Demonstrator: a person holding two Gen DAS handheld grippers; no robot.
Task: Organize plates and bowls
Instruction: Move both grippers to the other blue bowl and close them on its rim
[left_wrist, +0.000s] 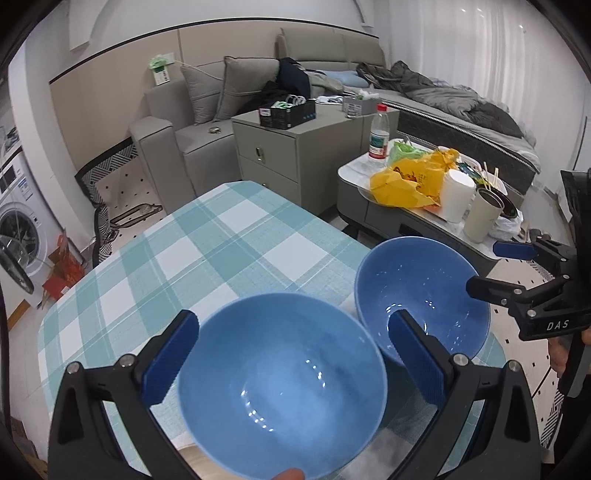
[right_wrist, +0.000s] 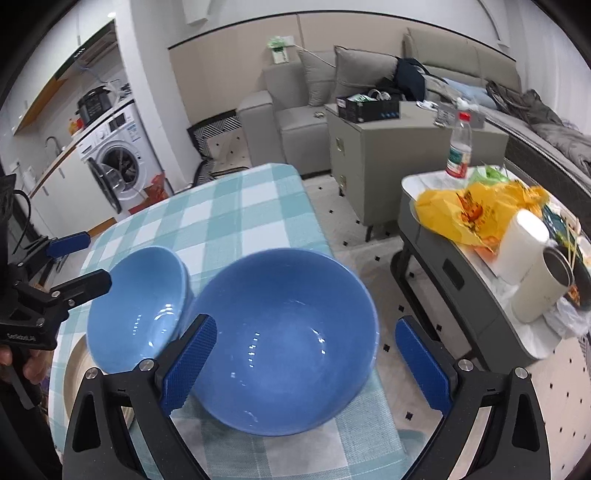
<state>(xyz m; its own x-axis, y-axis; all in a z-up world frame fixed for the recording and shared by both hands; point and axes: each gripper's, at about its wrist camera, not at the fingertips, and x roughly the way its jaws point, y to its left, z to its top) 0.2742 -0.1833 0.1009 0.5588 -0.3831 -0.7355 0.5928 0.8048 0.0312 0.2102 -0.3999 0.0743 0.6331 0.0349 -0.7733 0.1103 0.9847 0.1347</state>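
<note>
Two blue bowls stand side by side at the near end of a table under a teal checked cloth (left_wrist: 207, 254). The lighter left bowl (left_wrist: 280, 384) lies between the pads of my left gripper (left_wrist: 295, 358), which is open and not pressing on it. This left bowl (right_wrist: 136, 306) rests on a pale round plate (right_wrist: 74, 369) that is mostly hidden. The darker right bowl (right_wrist: 284, 339) sits between the wide-apart pads of my right gripper (right_wrist: 306, 363), which is open. The left wrist view shows the right bowl (left_wrist: 421, 291) with the right gripper (left_wrist: 498, 269) beside it. The left gripper (right_wrist: 79, 264) shows at the left edge.
The right bowl stands near the table's right edge. Beyond it is a low side table (right_wrist: 443, 258) with a yellow bag (right_wrist: 476, 210), a water bottle (right_wrist: 460, 147), a white roll and cups. A grey cabinet (left_wrist: 280, 155), a sofa and a washing machine (right_wrist: 118, 158) stand farther off.
</note>
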